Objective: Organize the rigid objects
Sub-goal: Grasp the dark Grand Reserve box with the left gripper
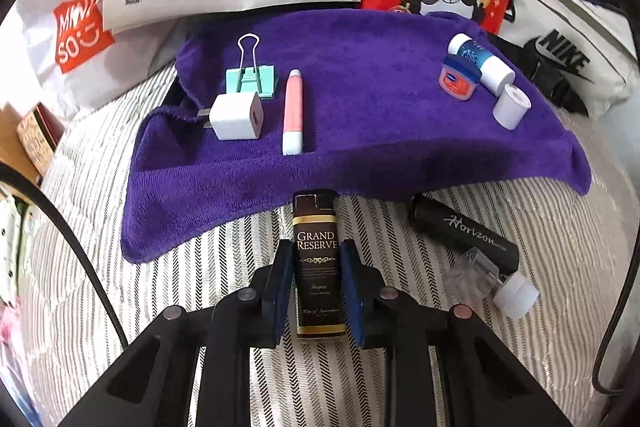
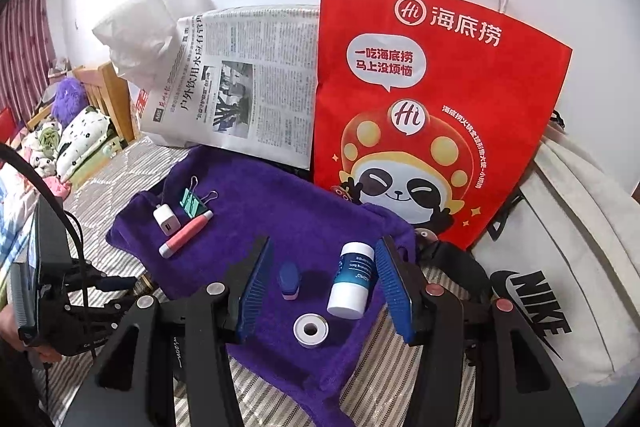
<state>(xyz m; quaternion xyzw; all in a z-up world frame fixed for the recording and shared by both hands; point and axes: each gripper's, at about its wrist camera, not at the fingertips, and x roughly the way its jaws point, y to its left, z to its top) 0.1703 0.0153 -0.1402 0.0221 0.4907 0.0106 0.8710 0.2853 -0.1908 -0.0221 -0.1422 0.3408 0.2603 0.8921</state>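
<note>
left gripper (image 1: 318, 259) around brown lighter (image 1: 319, 263)

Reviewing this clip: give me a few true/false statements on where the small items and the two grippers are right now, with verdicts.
1. The left gripper is closed on the dark brown bottle. True.
2. That bottle lies fully on the purple towel. False: it lies mostly on the striped bedcover, its far end at the towel's edge.
3. The right gripper holds the white and blue bottle. False: its jaws stand open, gripping nothing.
4. The pink pen lies on the towel beside the white charger plug. True.
5. The black tube lies on the towel. False: it lies on the bedcover.
</note>
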